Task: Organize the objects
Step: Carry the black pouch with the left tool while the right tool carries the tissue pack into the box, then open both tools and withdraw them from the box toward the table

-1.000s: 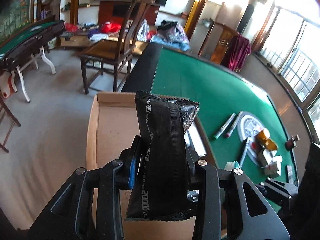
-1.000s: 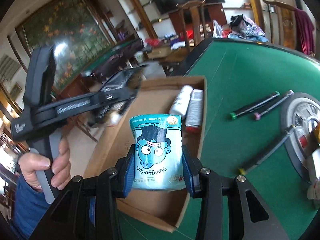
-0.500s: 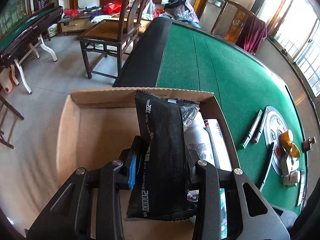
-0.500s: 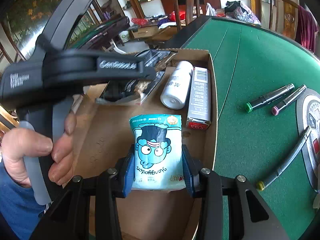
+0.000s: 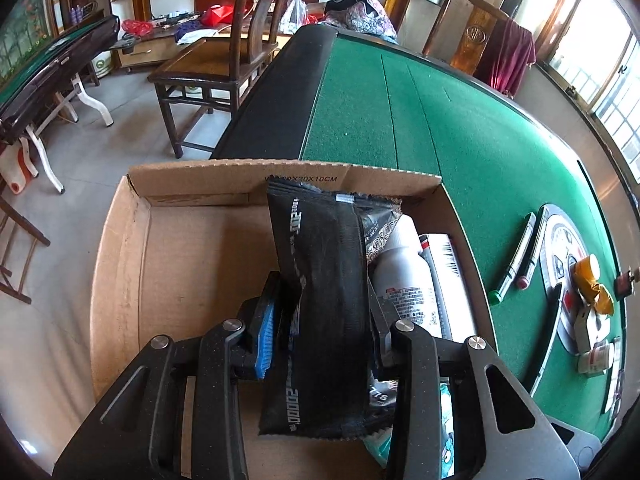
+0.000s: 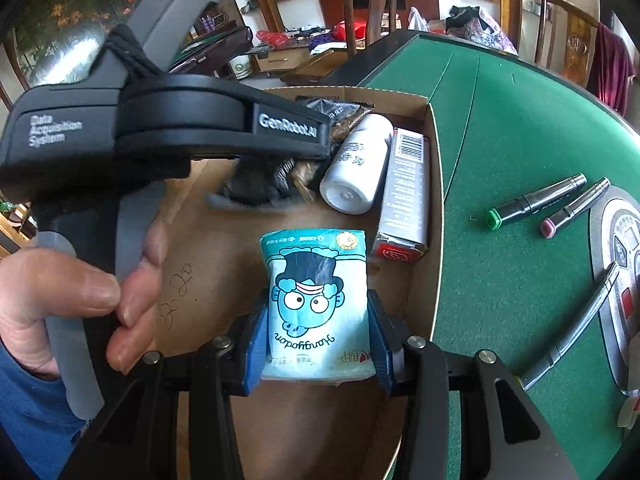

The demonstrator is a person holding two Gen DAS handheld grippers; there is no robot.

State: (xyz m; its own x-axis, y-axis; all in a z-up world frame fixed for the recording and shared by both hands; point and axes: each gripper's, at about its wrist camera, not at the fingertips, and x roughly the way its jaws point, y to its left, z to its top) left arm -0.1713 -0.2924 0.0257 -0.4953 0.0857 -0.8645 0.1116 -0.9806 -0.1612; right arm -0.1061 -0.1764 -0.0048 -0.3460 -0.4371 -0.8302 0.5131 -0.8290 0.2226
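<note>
My left gripper (image 5: 320, 316) is shut on a black snack packet (image 5: 324, 300) and holds it low inside an open cardboard box (image 5: 132, 264). In the right wrist view the left gripper's body (image 6: 180, 128) reaches over the box (image 6: 436, 216) with the black packet (image 6: 336, 110) under it. My right gripper (image 6: 316, 336) is shut on a light blue cartoon-face packet (image 6: 316, 296), held above the box's near part. A white bottle (image 6: 356, 164) and a grey-and-red carton (image 6: 404, 196) lie along the box's right wall; both show in the left wrist view, the bottle (image 5: 404, 284) and the carton (image 5: 448, 272).
The box sits at the left edge of a green felt table (image 5: 400, 120). Marker pens (image 6: 532, 204) and a round grey tray (image 5: 560, 248) with small items lie to the right. A wooden chair (image 5: 216, 60) and another table (image 5: 48, 72) stand beyond on the floor.
Both grippers have moved forward and down over the box. The black packet has come lower into the box beside the white bottle. The blue packet is now above the box floor.
</note>
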